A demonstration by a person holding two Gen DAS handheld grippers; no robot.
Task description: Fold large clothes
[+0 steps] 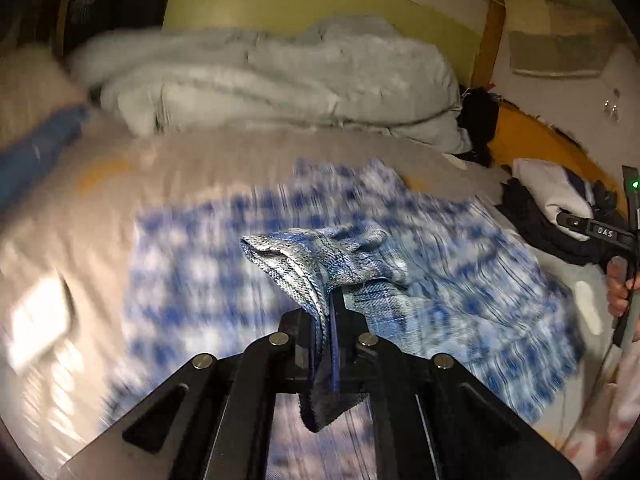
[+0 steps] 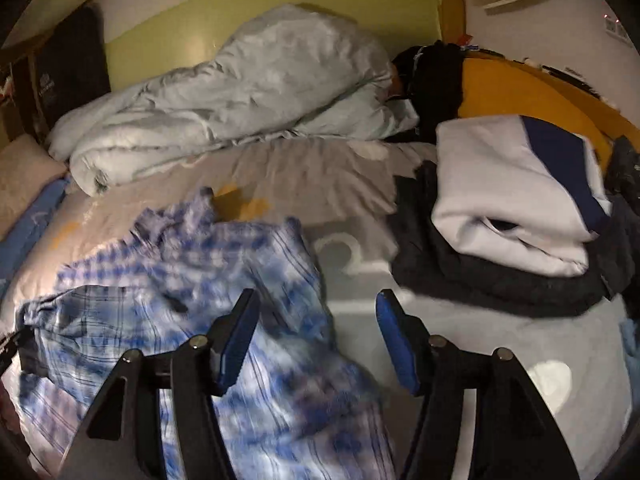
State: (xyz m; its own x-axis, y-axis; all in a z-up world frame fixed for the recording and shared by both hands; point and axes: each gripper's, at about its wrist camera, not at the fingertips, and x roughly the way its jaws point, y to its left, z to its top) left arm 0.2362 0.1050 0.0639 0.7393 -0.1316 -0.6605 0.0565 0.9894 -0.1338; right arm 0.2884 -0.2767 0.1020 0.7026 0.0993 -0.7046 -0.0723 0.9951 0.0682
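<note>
A blue and white checked shirt (image 1: 420, 240) lies spread and rumpled on the bed; it also shows in the right wrist view (image 2: 224, 280). My left gripper (image 1: 330, 300) is shut on a fold of the checked shirt and holds it lifted above the rest of the cloth. My right gripper (image 2: 316, 312) is open and empty, hovering over the shirt's right edge. The right gripper also shows in the left wrist view (image 1: 600, 236) at the far right, held by a hand.
A crumpled pale duvet (image 2: 240, 96) lies along the back of the bed. A folded white and navy garment (image 2: 516, 196) sits on dark clothes (image 2: 480, 280) at the right. A beige pillow (image 2: 20, 176) and a blue cloth (image 1: 36, 148) lie at the left.
</note>
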